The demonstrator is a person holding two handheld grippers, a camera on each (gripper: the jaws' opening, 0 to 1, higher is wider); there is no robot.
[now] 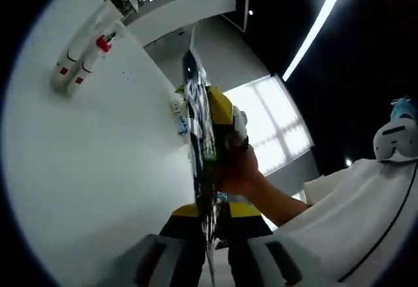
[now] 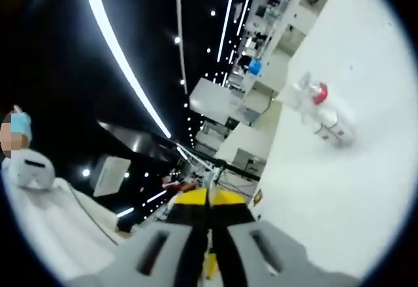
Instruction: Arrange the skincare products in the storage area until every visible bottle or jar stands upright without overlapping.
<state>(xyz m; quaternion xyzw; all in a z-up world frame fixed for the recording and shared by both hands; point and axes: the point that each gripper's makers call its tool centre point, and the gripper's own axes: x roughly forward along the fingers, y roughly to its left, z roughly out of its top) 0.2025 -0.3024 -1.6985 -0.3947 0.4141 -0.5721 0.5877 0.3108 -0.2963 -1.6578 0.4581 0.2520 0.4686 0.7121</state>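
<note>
1. table [image 1: 85, 189]: a broad white top. both views are rolled hard, so the table runs down one side of each picture and ceiling lights run down the other. much of the top is bare in both views.

2. person: a white sleeve [image 1: 353, 221] and a hand [image 1: 238, 169] reach in from the right of the left gripper view. the hand is wrapped around the yellow-and-black body of the other tool, just ahead of this view's jaws.

3. left hand-held gripper [image 1: 210, 264]: grey jaws rise from the bottom of its view, close together with only a thin dark edge-on part between them. whether they pinch it or merely flank it, i cannot tell.

4. right hand-held gripper [image 2: 209, 261]: jaws drawn together, only a dark slit between them. nothing readable in the grasp.

5. skincare bottles [image 1: 81, 61]: a small cluster of white bottles with red labels and one red cap, lying on their sides near the far edge of the table. they touch along their lengths. the right gripper view shows the same group [image 2: 323, 114], blurred and well apart from its jaws. exact count unclear.

6. judgement on the step: both tools are well away from the cluster, so this looks like an approach, with nothing stood up yet. level the views first, then open one set of jaws. take the outermost bottle across its body near the middle, tip it up onto its base, and set it on bare table apart from the rest. the risk is that round bottles roll when nudged.
</note>
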